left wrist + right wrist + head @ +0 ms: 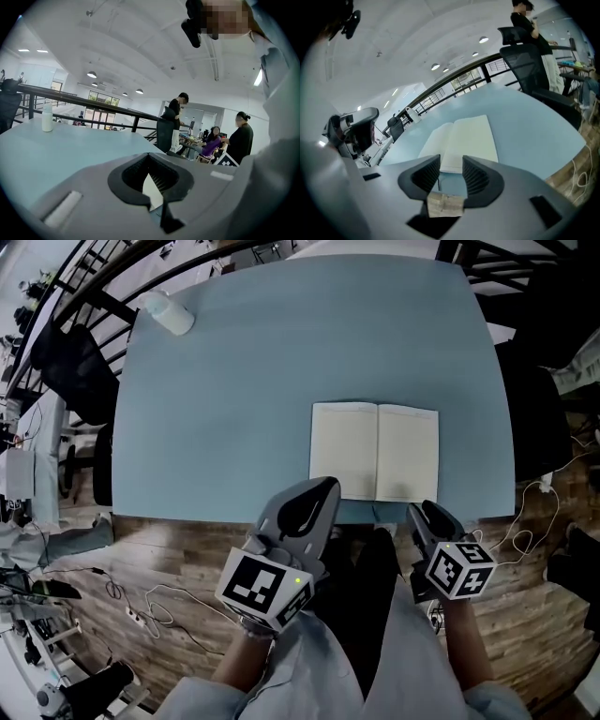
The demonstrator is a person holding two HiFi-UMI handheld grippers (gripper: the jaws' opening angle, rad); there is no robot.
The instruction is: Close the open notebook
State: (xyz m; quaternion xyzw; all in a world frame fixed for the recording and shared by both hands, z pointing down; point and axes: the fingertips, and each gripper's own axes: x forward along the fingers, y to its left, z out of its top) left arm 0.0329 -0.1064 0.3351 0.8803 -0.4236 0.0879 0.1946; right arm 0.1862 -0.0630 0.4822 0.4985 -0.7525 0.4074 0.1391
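Head view: notebook (375, 451) is laid open and flat near the table (234, 381) front edge, just ahead of the right gripper (424, 512), whose jaws are apart and empty. Left gripper (323, 486) is closed and empty. Notebook is judged light with floppy pages, best pinched at an outer edge.

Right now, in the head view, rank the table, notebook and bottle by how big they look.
Largest to smallest:
1. table
2. notebook
3. bottle, though it sits farthest from the camera, which makes it look smaller.
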